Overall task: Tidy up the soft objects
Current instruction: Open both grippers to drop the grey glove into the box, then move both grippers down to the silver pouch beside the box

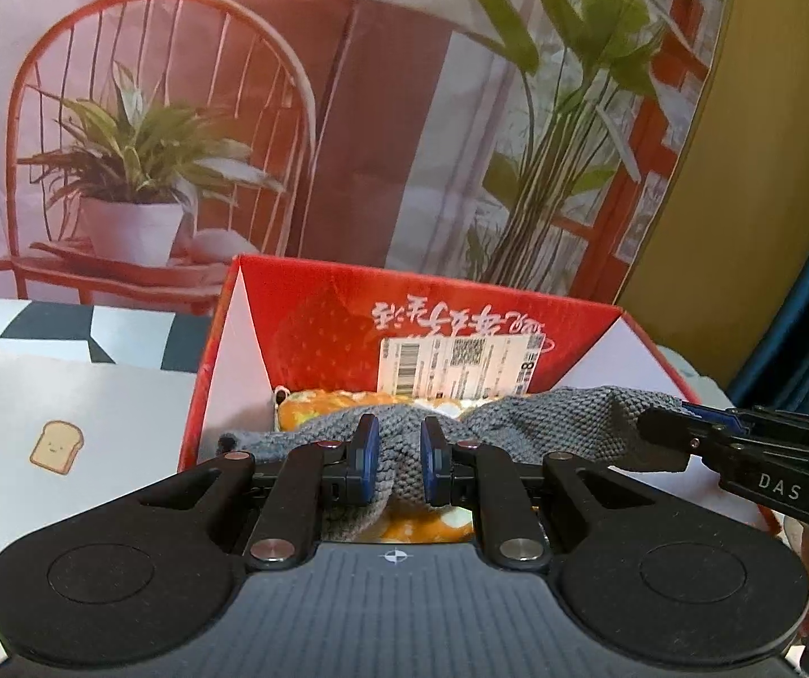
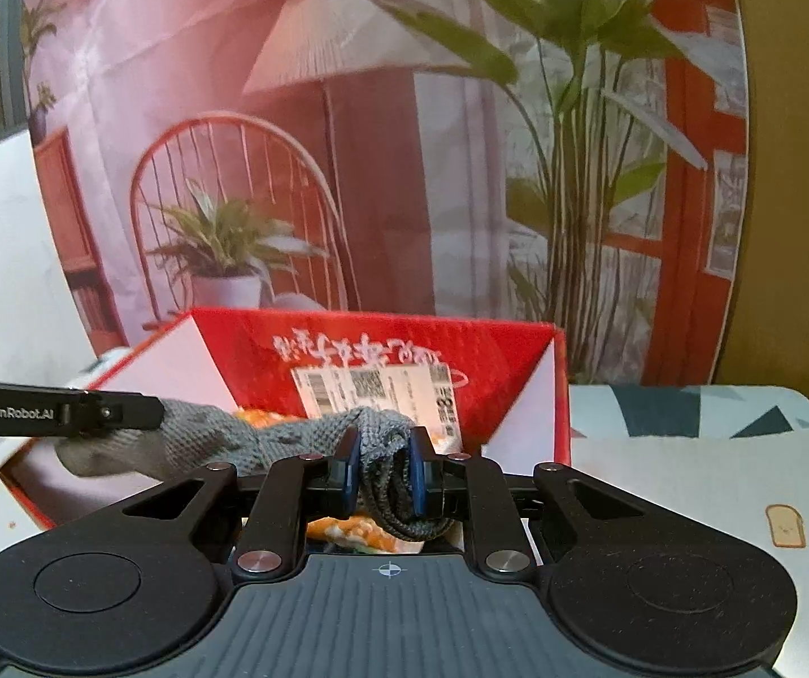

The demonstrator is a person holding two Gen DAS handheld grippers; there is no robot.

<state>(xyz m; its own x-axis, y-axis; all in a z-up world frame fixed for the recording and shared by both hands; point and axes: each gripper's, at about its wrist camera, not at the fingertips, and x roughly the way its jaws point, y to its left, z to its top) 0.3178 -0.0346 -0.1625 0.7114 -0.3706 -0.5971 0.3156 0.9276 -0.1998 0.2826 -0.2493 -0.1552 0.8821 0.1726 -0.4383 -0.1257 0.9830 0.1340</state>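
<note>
A grey knitted cloth (image 1: 546,424) hangs stretched between my two grippers over an open red cardboard box (image 1: 314,305). My left gripper (image 1: 399,455) is shut on one end of the cloth. My right gripper (image 2: 385,469) is shut on the other bunched end (image 2: 387,440); it also shows at the right of the left wrist view (image 1: 664,440). The left gripper shows at the left of the right wrist view (image 2: 150,412). An orange patterned soft item (image 1: 325,412) lies inside the box under the cloth, partly hidden, and shows below my right gripper too (image 2: 348,528).
The box (image 2: 517,361) has a white shipping label (image 1: 455,367) on its far inner wall. It stands on a table with a white mat printed with toast figures (image 1: 57,443) and a geometric cloth (image 2: 687,412). A printed backdrop of a chair and plants (image 1: 139,169) stands behind.
</note>
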